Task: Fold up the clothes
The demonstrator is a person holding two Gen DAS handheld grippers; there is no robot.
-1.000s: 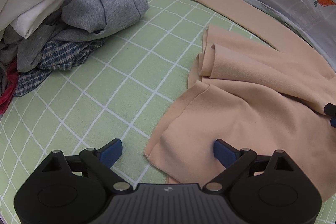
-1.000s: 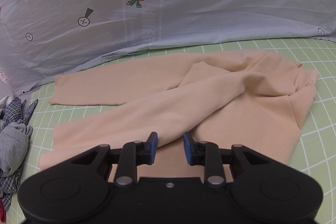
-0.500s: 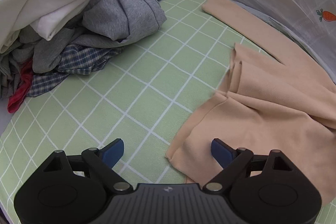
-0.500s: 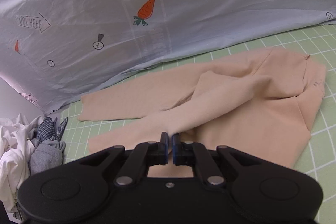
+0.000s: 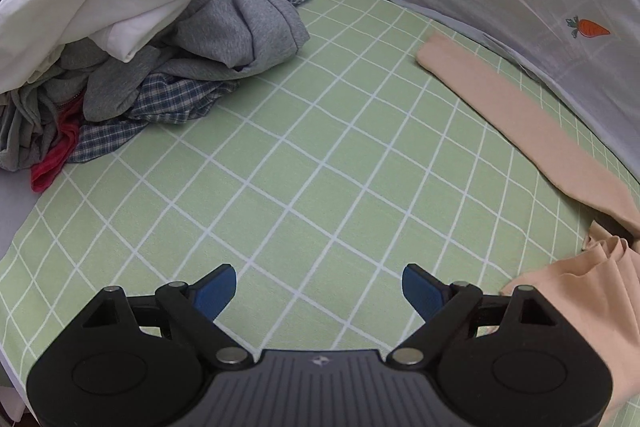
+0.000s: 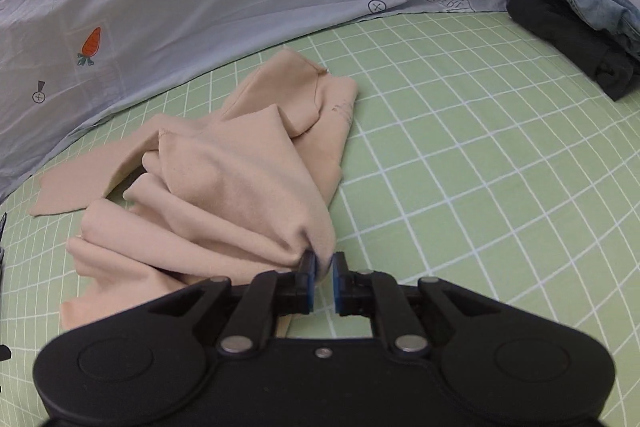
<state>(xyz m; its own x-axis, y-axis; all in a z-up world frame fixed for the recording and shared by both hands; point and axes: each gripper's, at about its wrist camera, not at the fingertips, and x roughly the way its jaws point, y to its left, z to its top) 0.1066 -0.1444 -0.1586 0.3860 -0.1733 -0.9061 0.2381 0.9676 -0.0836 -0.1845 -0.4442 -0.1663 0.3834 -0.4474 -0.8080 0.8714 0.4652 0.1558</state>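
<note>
Left view: left gripper (image 5: 318, 285) hung wide open over the green checked sheet (image 5: 304, 163), peach garment (image 5: 576, 291) at its right, unsorted pile (image 5: 132, 39) far left. Right view: right gripper (image 6: 323, 277) pinched a peach fold, bunching it mid-fold; next likely needs spreading flat.

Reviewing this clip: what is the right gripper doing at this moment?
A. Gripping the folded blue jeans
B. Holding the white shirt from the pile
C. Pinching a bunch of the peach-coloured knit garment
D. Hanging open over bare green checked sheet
C: in the right wrist view the right gripper has its blue pads nearly together on a gathered bunch of the peach-coloured knit garment, which trails away from the tips across the green checked sheet.
</note>
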